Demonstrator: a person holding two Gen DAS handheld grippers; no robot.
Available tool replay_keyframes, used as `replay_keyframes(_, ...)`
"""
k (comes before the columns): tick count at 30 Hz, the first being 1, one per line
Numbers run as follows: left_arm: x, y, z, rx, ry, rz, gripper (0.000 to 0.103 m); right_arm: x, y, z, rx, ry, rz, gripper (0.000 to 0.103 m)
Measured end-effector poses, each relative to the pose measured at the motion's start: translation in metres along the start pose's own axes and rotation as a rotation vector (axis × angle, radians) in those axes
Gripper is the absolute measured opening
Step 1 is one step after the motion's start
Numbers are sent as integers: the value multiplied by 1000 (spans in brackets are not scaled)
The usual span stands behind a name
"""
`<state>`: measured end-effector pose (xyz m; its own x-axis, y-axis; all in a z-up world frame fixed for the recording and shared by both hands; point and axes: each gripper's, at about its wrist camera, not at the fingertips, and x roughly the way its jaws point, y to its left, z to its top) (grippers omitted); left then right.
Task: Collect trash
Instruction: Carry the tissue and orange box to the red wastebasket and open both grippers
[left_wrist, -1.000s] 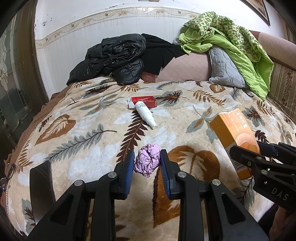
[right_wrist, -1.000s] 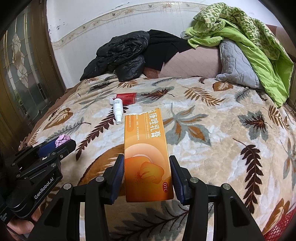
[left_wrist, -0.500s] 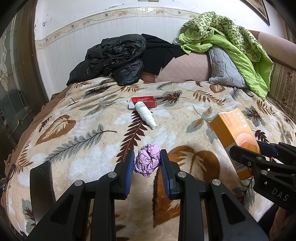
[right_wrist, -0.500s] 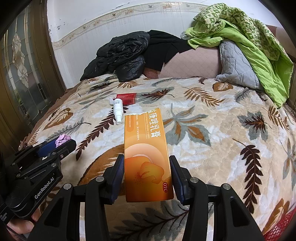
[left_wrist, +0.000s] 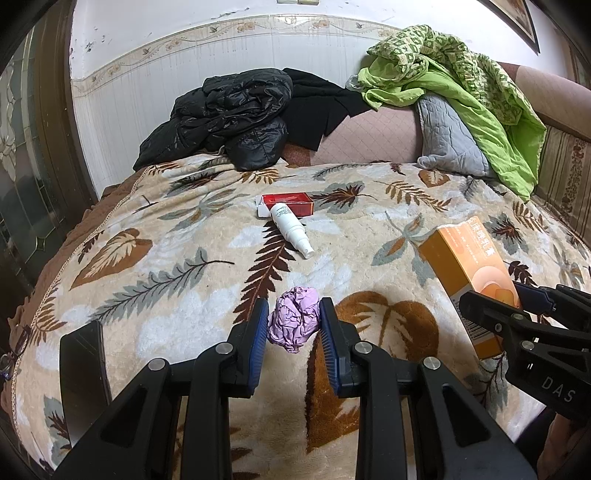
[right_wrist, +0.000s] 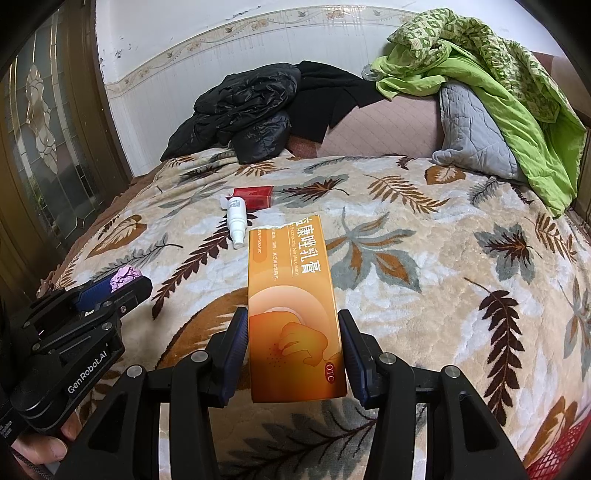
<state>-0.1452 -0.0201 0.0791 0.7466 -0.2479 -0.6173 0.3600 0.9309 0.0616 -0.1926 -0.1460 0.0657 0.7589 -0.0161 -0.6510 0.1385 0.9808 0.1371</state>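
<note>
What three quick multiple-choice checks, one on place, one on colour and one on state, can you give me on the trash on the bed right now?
1. Where does the white spray bottle lie?
A. against the red box
B. on the grey pillow
C. in the left gripper

2. What colour is the crumpled paper wad?
A. green
B. lilac
C. white

3. How is the orange carton held?
A. lying free on the blanket
B. clamped in the right gripper
C. under the black jacket

Answers:
1 A, its base end overlaps the red box on the leaf-print blanket.
2 B, the wad between the jaws of the left gripper is pale purple.
3 B, both jaws press the carton's sides.
</note>
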Motion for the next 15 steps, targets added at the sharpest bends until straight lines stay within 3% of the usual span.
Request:
replay_keyframes(4, -5, 0, 3, -11, -10, -21, 27, -5, -3, 2, 20, -12, 9, 51)
replay_keyframes(7, -14, -4, 6, -9, -29, -81, 27, -19, -14, 2, 67, -18, 33, 51)
replay_keyframes(15, -49, -51, 15, 60, -50, -366, 27, -93, -64, -8, 164, -76, 23, 51)
